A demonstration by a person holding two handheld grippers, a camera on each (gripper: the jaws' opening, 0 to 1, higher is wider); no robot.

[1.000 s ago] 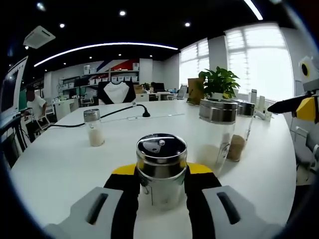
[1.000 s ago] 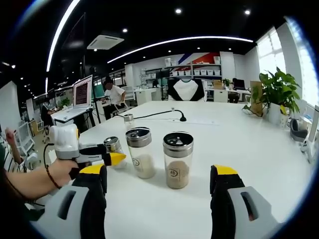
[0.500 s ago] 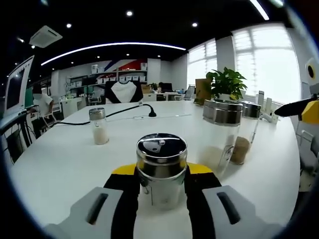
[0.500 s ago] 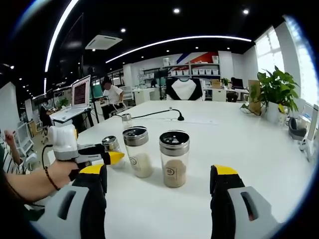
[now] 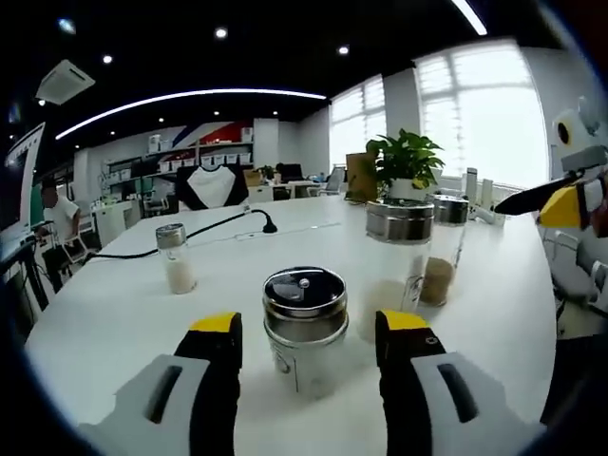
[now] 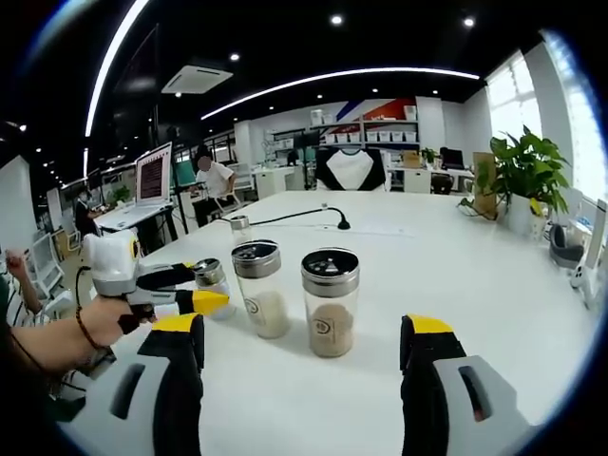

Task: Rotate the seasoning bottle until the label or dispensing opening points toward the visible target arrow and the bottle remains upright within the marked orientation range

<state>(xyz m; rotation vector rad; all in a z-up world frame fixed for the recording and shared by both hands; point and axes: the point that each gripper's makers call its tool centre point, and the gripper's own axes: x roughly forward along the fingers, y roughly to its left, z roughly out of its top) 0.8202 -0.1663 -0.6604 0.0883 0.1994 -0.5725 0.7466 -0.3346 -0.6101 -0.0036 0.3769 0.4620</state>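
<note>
A large white desk [image 5: 114, 323] stands in an open-plan office with a dark ceiling, round spot lights and a curved light strip. Bright windows and a leafy plant [image 5: 404, 161] lie on one side, shelves with white boxes along the far wall, and a person sits at a monitor [image 6: 157, 176] far off. A black cable [image 5: 204, 231] runs across the desk. In the left gripper view, the left claw [image 5: 309, 332] is spread, its yellow-tipped jaws on either side of a small steel-capped bottle [image 5: 305, 328], upright on the desk, with a gap on each side. A taller jar [image 5: 399, 256] and a jar of brown powder [image 5: 442, 252] stand just beyond, touching or nearly so; a small shaker [image 5: 174, 258] stands well apart near the cable. In the right gripper view, the right claw [image 6: 304, 356] is spread wide with nothing between its jaws, the two jars ahead of it, and a hand [image 6: 90, 332] holds the left claw at the bottle.
</note>
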